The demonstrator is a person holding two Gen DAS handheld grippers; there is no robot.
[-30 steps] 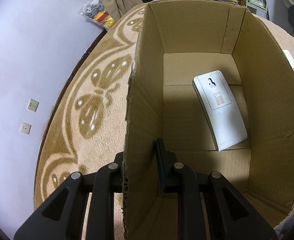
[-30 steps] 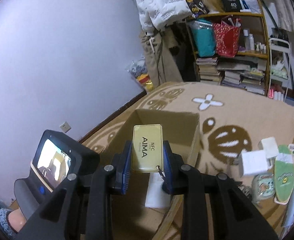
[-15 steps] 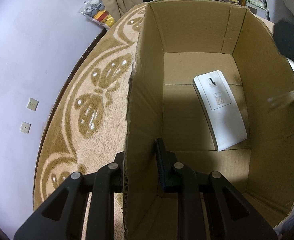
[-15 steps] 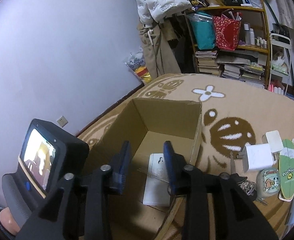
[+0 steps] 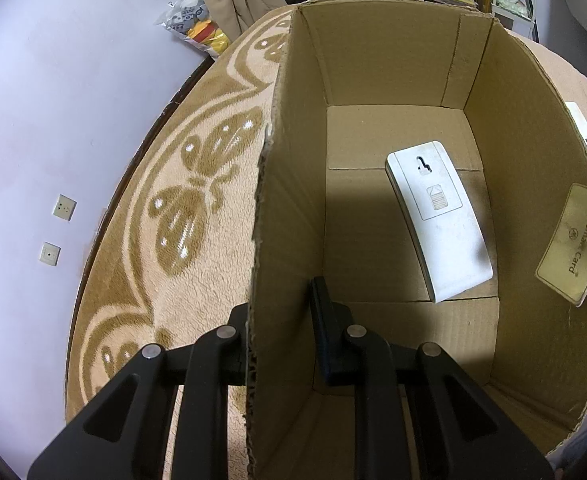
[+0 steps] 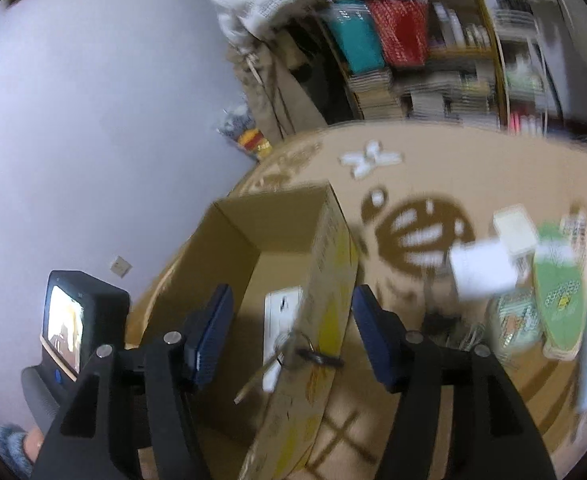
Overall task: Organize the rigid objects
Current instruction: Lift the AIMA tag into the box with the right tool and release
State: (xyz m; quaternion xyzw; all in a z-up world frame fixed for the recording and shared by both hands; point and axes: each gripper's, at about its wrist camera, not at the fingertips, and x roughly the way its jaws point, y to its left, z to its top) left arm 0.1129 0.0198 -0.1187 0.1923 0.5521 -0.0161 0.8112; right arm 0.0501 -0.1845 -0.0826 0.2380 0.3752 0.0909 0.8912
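Left wrist view: my left tool (image 5: 281, 320) is clamped onto the side wall of the cardboard box (image 5: 393, 60), one finger outside, one inside, bracing it on the patterned rug (image 5: 197, 216). My right tool (image 6: 289, 336) has its pads spread wide with nothing between them, hovering over the box's near rim.

The gold NFC smart card (image 5: 573, 244) is caught mid-drop against the right inner wall, tilted, not settled on the floor of the box yet. It's a thin, stiff, glossy tag on a key ring (image 6: 293, 344), with what looks like a key dangling from it in the blurry right view. I'd guess it's very light and a bit slippery on the faces, so pinching across the flat faces near the middle, or hooking the ring, is the way to hold it.

Already lying flat in the box is a white plastic device (image 5: 441, 220), back side up, with a keyhole mounting slot and a small hatch. More small stuff waits on the rug, well apart from the box, too blurred to name.
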